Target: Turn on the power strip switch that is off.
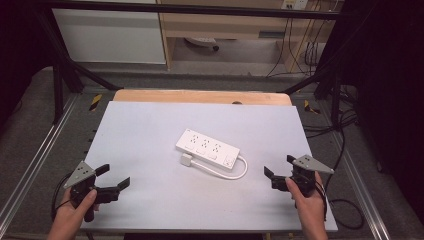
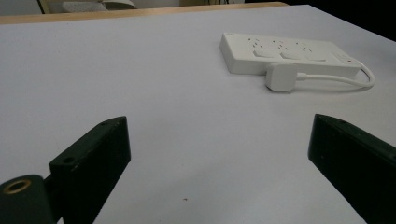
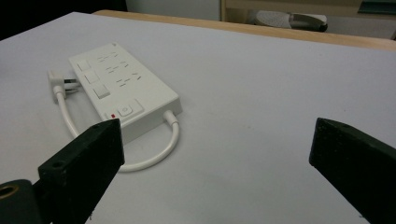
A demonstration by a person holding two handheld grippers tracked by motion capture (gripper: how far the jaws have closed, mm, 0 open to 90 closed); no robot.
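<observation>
A white power strip [image 1: 207,148] [image 2: 285,53] [image 3: 122,84] lies flat in the middle of the white table [image 1: 150,130]. Its short white cable [image 1: 231,172] [image 3: 154,154] loops round, and the white plug [image 1: 186,160] [image 2: 280,77] [image 3: 58,79] rests on the table beside the strip. My left gripper [image 1: 114,177] [image 2: 219,154] is held at the near left of the table, open, with nothing between its jaws. At the near right, my right gripper [image 1: 280,165] [image 3: 219,154] is open too and holds nothing. Both stand well apart from the strip.
The table's wooden far edge [image 1: 200,96] lies behind the white surface. Metal frame rails [image 1: 35,155] run along both sides, with black cables [image 1: 345,150] on the floor at the right. Shelving [image 1: 220,30] stands beyond the table.
</observation>
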